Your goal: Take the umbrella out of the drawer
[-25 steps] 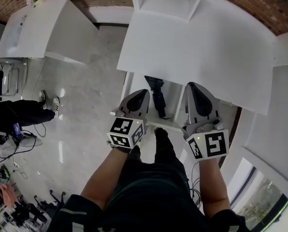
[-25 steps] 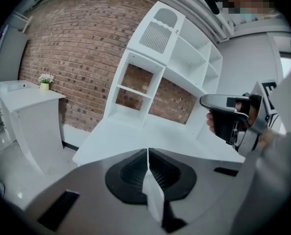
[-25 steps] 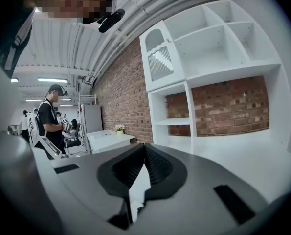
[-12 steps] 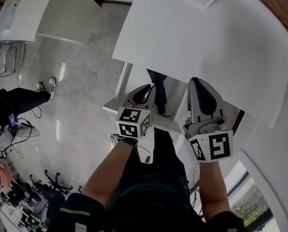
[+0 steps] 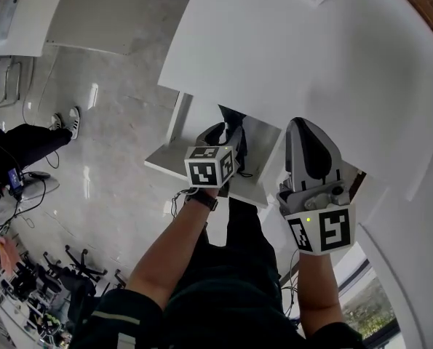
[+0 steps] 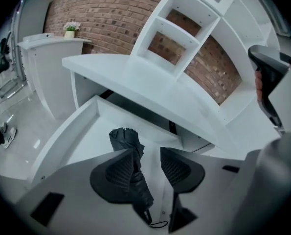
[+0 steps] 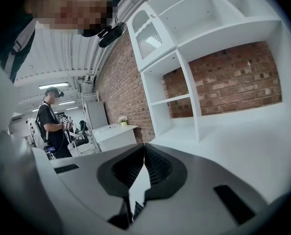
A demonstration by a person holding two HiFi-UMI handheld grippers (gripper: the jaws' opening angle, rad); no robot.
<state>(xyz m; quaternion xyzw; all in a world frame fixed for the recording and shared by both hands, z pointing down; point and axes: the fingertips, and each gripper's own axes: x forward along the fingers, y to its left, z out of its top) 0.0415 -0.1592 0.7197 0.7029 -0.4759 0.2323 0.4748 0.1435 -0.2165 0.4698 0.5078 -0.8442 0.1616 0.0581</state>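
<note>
A folded black umbrella lies lengthwise in the open white drawer under the desk, its strap end nearest me. My left gripper points down into the drawer with its jaws opening. The umbrella lies between and just below them, and the left pad overlaps its side. In the head view the left gripper hangs over the umbrella inside the drawer. My right gripper is held beside the drawer at the desk's edge. Its jaws are shut with nothing between them.
The white desk top overhangs the back of the drawer, and a white shelf unit stands on it against a brick wall. A white counter with a small flower pot is at the left. A person stands on the floor beyond.
My left gripper has dropped from above the drawer's front edge down into the drawer, tilting steeply over the umbrella. The right gripper has sunk slightly.
</note>
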